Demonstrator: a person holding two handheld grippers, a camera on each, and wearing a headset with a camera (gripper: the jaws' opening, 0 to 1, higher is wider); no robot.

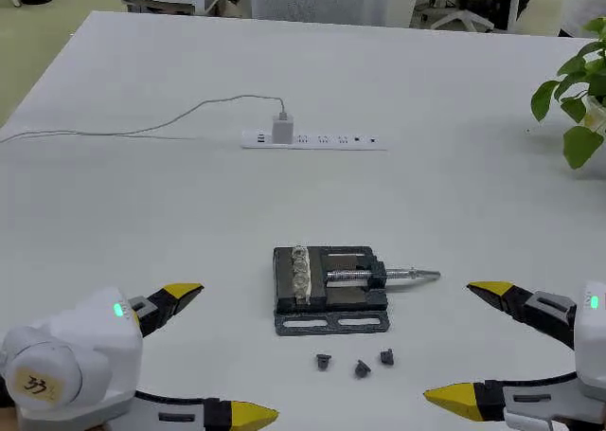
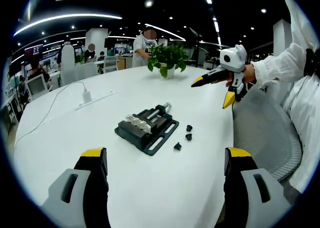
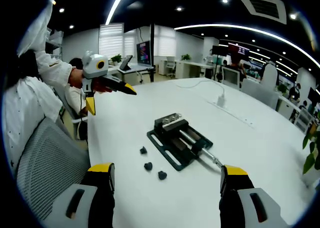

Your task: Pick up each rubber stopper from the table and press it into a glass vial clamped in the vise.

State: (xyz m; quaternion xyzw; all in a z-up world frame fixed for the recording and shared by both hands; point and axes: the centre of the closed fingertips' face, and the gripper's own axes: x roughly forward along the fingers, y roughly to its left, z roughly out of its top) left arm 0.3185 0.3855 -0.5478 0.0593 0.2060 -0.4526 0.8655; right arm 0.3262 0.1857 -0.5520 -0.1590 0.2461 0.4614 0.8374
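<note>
Holding the yellow-tipped left gripper point(image 1: 232, 352) and right gripper point(image 1: 453, 340) open and empty, I am fearing an off-centre pinch flicking a small dark rubber stopper point(image 1: 362, 368) away.

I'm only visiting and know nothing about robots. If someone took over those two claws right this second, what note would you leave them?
Left claw: open, empty, held above the table, left of the vise.
Right claw: open, empty, right of the vise.
Things: three dark rubber stoppers lie loose on the table just in front of the vise. The glass vials sit clamped in a row in the vise.
Done: nothing yet; all three stoppers are on the table.
Left: pick up each stopper and press it into a vial.
</note>
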